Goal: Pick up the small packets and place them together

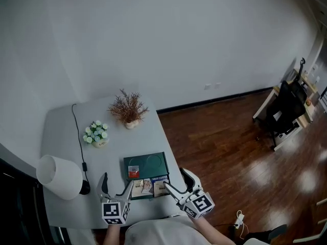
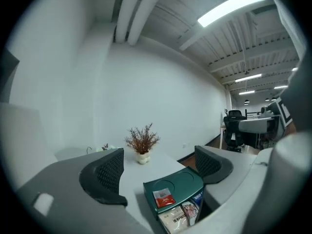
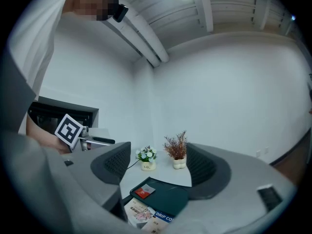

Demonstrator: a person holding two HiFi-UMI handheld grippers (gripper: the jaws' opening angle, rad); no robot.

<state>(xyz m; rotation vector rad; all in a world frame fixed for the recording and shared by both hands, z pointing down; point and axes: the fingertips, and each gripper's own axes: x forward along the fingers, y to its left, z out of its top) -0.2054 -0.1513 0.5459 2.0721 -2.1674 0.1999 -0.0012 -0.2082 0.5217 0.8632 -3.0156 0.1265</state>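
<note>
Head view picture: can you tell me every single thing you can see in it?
Table: one, pale grey, by the wall.
Lamp: one, white shade, table's near left.
Cable: one, black, from the lamp toward the wall.
Flower pot: one, white and green blooms, mid table.
Dried plant: one, brown in a white pot, table's far side.
Tray: one, dark green, table's near side.
Red packet: one, on the tray.
Small packets: three, beige, pictured, blue, at the tray's near edge.
Office chair: one, black, far right.
Floor: brown wood.
Left gripper: grey, open, empty.
Right gripper: grey, open, empty.
</note>
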